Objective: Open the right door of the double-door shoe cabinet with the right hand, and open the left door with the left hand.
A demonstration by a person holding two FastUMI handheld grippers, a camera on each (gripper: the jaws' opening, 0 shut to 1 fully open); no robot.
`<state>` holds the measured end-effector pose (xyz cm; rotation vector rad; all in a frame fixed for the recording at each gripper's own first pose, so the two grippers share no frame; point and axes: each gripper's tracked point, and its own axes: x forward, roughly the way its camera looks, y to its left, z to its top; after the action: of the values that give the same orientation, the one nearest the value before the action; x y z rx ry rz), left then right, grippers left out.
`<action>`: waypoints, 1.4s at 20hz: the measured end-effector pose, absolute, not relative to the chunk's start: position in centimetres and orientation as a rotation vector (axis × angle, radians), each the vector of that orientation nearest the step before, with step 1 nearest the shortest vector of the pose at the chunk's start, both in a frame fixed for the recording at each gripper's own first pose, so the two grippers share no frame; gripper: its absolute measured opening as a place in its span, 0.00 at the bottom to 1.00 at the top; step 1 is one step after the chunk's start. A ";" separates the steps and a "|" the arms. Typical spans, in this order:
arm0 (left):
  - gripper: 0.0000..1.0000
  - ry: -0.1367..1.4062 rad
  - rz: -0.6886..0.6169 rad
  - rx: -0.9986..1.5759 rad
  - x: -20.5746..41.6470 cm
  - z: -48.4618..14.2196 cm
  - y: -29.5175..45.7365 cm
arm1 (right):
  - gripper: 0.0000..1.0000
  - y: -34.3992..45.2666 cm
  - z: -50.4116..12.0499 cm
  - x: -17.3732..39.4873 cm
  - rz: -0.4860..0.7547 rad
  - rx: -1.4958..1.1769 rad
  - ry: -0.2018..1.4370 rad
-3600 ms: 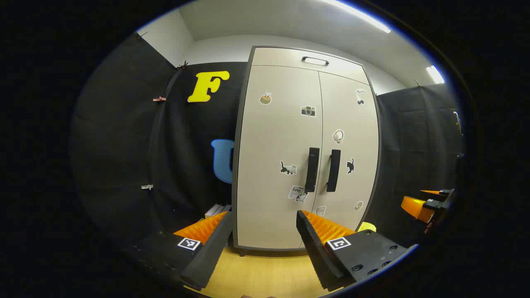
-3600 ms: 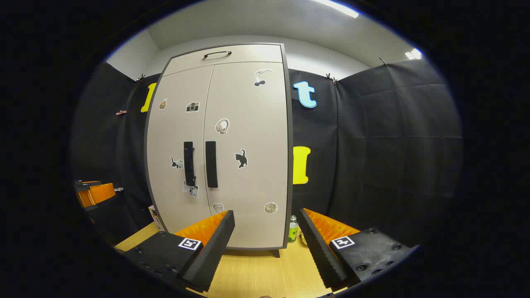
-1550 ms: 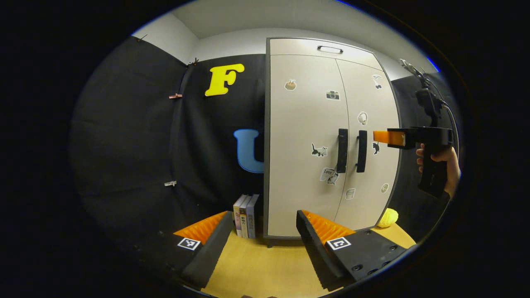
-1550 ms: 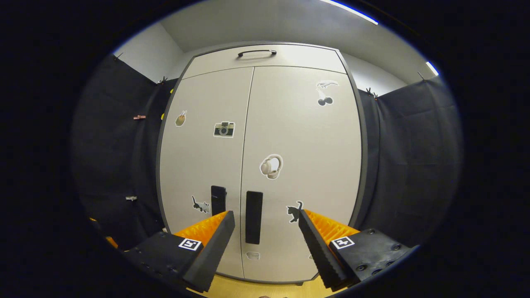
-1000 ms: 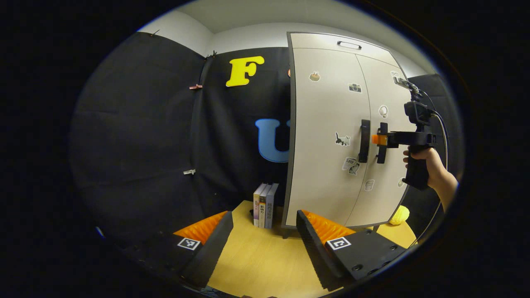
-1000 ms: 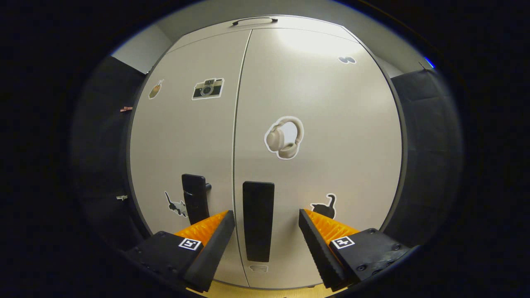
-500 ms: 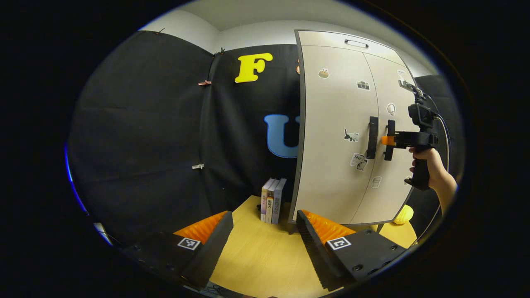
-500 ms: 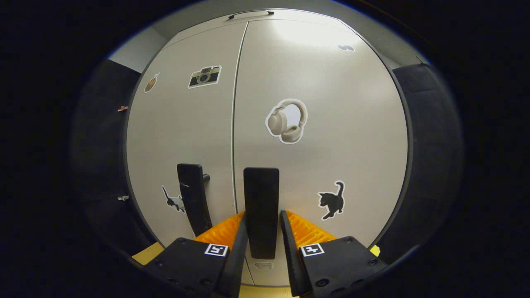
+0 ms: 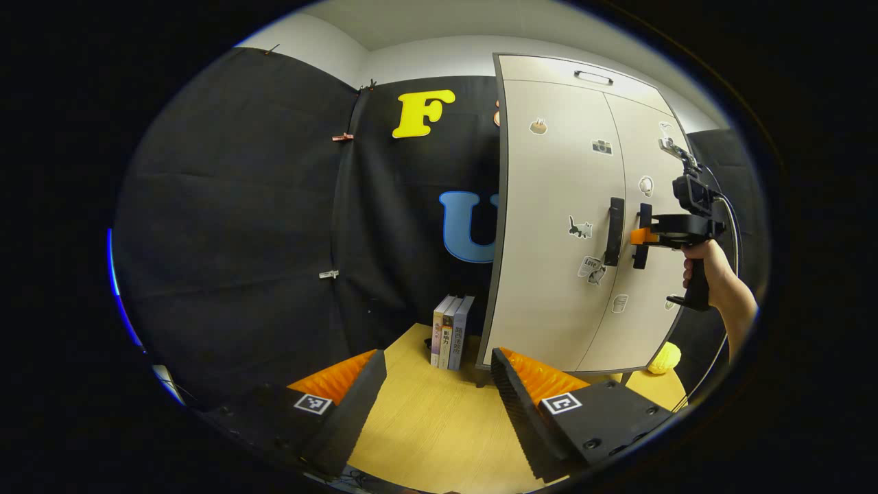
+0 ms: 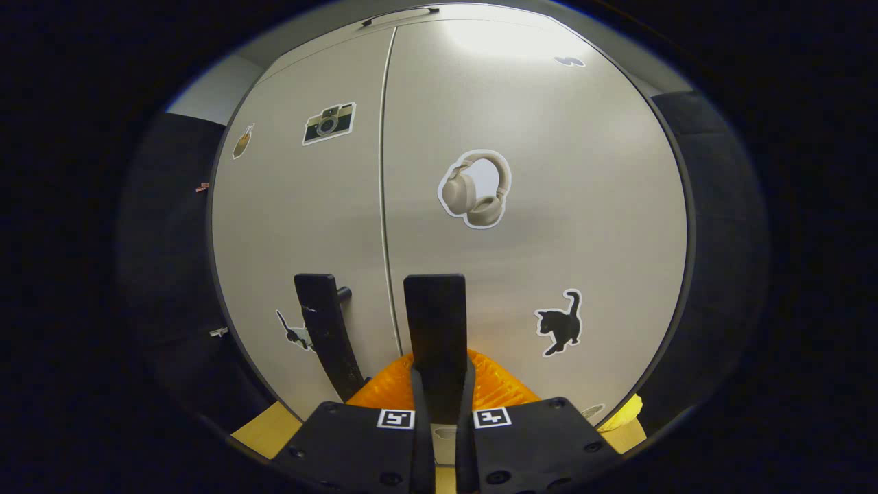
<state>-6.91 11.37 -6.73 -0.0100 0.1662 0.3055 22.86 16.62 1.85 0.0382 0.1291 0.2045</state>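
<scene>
While both cabinet doors sit flush, we note the right hand-held gripper (image 10: 439, 391) pinching the right door handle (image 10: 434, 322) from both sides. Our left hand-held gripper (image 9: 439, 398) hangs spread over the tabletop (image 9: 425, 418), well apart from the left door handle (image 9: 615, 230).

A light wooden tabletop (image 9: 439, 425) fills the lower centre of the left gripper view. On it stand the shoe cabinet (image 9: 549, 274) at right, three upright books (image 9: 451, 332) just left of its base, and a yellow object (image 9: 664, 357) at lower right.
</scene>
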 end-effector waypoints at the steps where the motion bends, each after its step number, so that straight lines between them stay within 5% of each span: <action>1: 0.95 0.165 0.300 -0.006 -7.0 -6.7 11.2 | 0.11 16.6 1.9 22.7 0.209 0.042 0.129; 16: 0.95 0.116 0.164 0.017 -4.0 -4.5 5.0 | 0.11 14.6 2.4 17.8 0.317 0.067 0.150; 28: 0.95 0.111 0.031 0.045 -1.2 -3.9 -1.9 | 0.10 9.8 3.1 14.7 0.281 0.074 0.114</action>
<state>-1.23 -1.86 -3.90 0.0445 0.1106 0.0309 14.67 9.76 3.14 0.0739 0.1145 0.2811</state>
